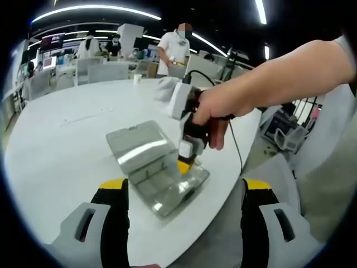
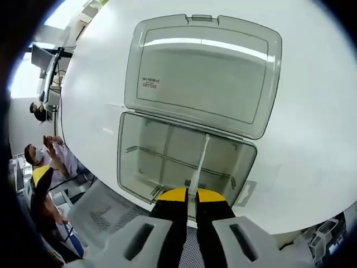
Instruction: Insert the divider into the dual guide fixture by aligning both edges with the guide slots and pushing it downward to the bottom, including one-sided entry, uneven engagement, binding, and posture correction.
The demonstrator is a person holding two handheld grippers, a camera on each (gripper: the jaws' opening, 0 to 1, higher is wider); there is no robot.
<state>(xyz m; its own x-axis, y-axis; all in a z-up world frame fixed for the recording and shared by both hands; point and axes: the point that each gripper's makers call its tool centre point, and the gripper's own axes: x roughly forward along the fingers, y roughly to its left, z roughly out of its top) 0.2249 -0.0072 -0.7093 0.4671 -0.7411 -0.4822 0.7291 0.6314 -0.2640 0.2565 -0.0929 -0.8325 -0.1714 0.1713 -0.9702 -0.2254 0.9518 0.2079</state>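
The right gripper [image 2: 191, 196], jaws pinched on the thin divider [image 2: 199, 162] at six o'clock over the open clear box [image 2: 129, 162], could tilt it so one edge binds, while the left gripper [image 1: 184, 192] waits with jaws spread wide, empty.

I see the clear plastic compartment box [image 2: 184, 162] sitting near the edge of the white round table [image 2: 312, 111] with its hinged lid [image 2: 203, 72] laid fully open, and the thin translucent divider strip [image 2: 199, 162] standing edge-on across its middle, between the fixed inner partitions.
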